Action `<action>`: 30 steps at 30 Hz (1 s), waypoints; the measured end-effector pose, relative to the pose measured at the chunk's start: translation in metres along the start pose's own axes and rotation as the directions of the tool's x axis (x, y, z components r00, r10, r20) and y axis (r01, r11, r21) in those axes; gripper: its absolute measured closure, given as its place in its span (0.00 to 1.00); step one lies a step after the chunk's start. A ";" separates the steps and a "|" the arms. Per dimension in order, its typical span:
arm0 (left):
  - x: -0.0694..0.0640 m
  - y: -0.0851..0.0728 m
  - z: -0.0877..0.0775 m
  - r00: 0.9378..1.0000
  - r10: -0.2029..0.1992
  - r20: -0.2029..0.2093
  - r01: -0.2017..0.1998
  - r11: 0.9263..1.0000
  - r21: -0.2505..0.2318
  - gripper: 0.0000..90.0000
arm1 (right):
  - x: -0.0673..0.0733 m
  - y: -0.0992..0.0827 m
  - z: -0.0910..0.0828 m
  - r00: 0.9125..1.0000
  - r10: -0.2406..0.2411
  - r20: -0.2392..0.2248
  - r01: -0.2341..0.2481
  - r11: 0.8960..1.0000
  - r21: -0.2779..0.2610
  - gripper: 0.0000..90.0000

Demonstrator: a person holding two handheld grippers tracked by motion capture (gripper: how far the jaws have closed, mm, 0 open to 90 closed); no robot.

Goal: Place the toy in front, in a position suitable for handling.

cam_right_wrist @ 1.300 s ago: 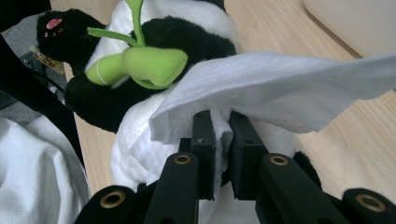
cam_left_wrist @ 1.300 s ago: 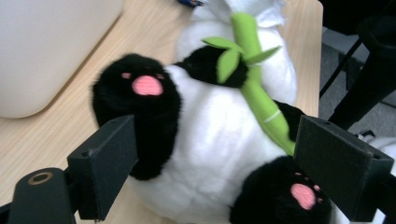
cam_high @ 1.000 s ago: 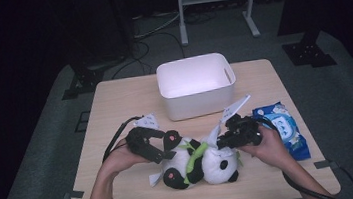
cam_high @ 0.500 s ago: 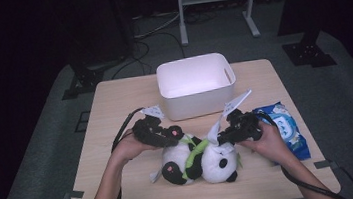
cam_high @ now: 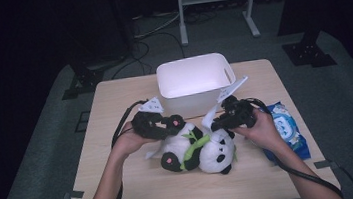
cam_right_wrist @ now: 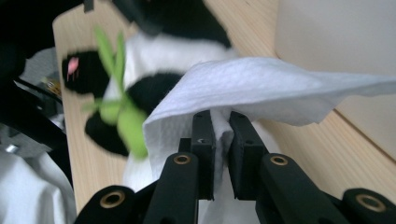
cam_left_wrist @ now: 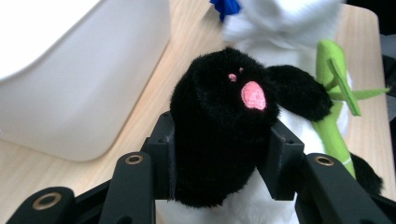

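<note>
A black-and-white panda plush (cam_high: 205, 151) holding a green bamboo sprig (cam_left_wrist: 332, 112) lies on the wooden table (cam_high: 139, 189). My left gripper (cam_high: 175, 124) has just been closing, and its jaws now press both sides of the panda's black paw with the pink pad (cam_left_wrist: 224, 135). My right gripper (cam_right_wrist: 219, 135) is shut on a white wipe (cam_right_wrist: 261, 88), which it holds just above the panda's head, near the bin. In the high view that wipe (cam_high: 210, 117) hangs from the right gripper (cam_high: 223, 119).
A white plastic bin (cam_high: 194, 77) stands at the table's far middle, close behind both grippers. A blue pack of wipes (cam_high: 288, 129) lies at the right edge beside my right hand. Cables trail from both grippers over the table.
My left gripper has closed on the panda's black paw and shifted slightly toward the bin. My right hand has moved a little up and away with the wipe.
</note>
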State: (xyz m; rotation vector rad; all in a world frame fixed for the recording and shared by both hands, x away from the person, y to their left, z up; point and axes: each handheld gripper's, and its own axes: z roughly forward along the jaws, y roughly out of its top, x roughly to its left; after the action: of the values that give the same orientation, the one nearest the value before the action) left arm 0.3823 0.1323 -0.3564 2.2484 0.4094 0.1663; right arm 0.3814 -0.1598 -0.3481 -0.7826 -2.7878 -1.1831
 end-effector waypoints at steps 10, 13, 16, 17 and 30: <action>-0.007 -0.034 -0.014 0.993 -0.089 0.075 0.089 0.996 0.005 0.44 | 0.019 0.009 0.037 0.996 -0.040 -0.079 0.047 0.996 0.081 0.90; -0.011 -0.036 -0.017 0.991 -0.090 0.096 0.089 0.996 0.016 0.38 | 0.024 0.007 0.036 0.995 -0.045 -0.084 0.052 0.995 0.083 0.90; -0.015 -0.035 -0.020 0.987 -0.081 0.138 0.075 0.996 0.049 0.35 | 0.031 0.002 0.032 0.994 -0.065 -0.087 0.073 0.994 0.082 0.91; -0.017 -0.034 -0.021 0.986 -0.082 0.148 0.075 0.996 0.052 0.34 | 0.033 0.000 0.032 0.994 -0.069 -0.090 0.077 0.994 0.082 0.91; -0.025 -0.012 -0.045 0.981 -0.041 0.187 0.035 0.999 0.033 0.30 | 0.044 -0.011 0.030 0.992 -0.079 -0.099 0.086 0.994 0.069 0.91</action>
State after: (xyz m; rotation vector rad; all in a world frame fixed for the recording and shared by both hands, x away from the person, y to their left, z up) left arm 0.3443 0.1632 -0.3357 2.2599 0.3546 -0.0726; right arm 0.3432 -0.1265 -0.3680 -0.5940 -2.7915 -1.0920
